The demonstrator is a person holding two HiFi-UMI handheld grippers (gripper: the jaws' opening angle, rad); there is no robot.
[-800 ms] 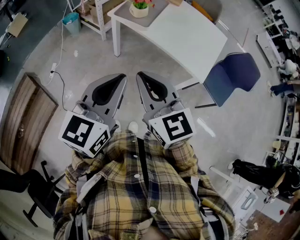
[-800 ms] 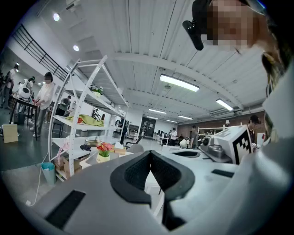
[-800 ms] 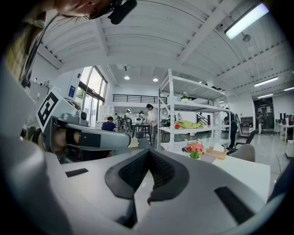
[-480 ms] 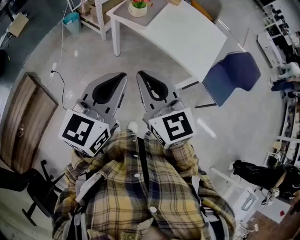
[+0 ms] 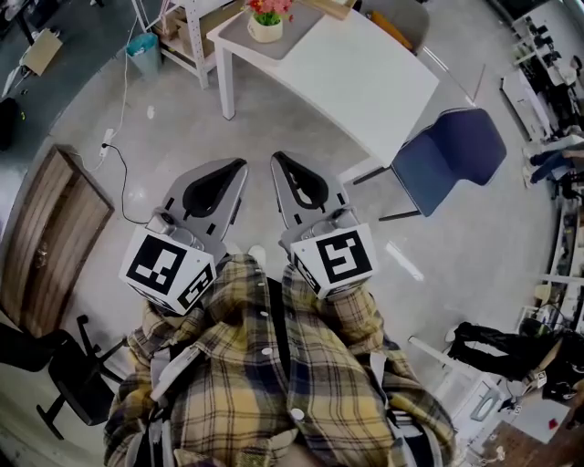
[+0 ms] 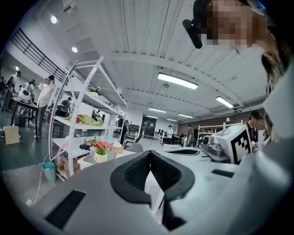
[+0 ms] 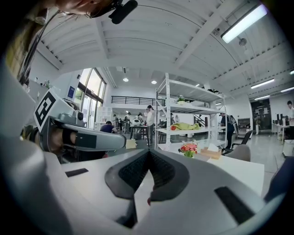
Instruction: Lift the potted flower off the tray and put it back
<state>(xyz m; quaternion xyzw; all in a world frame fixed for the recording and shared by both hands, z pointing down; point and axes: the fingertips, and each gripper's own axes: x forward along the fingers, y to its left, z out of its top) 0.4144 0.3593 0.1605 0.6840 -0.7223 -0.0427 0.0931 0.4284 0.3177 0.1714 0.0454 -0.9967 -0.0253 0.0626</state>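
Well, both of my claws are fully closed and hold nothing. On my left claw [image 5: 239,167] the dark pads [image 6: 131,176] meet at the tips, with only the hollow behind them left open. My right claw [image 5: 276,159] is pressed together the same way. I hold the two side by side in front of my plaid shirt [image 5: 274,383], close but not touching, each roughly level and pointing toward the bench [image 5: 365,77]. Each marker cube [image 5: 169,269] sits at the near end, just above my sleeves.

Below the claws is bare grey floor [image 5: 182,119], and the white bench stands well apart from both tips. The potted flower [image 5: 265,20] stands upright on the grey tray [image 5: 294,35], which lies at the bench's far left corner in the head view. It has pink and red blooms in a pale pot. From either gripper view it shows small and distant, just beyond the closed tips.

A blue chair [image 5: 452,146] stands at the bench's right side (pulled a little away from the edge). A white shelving rack [image 6: 87,105] rises behind the flower, with a teal bin [image 5: 142,43] on the floor near its foot. A wooden panel [image 5: 46,237] lies flat on the floor to my left.
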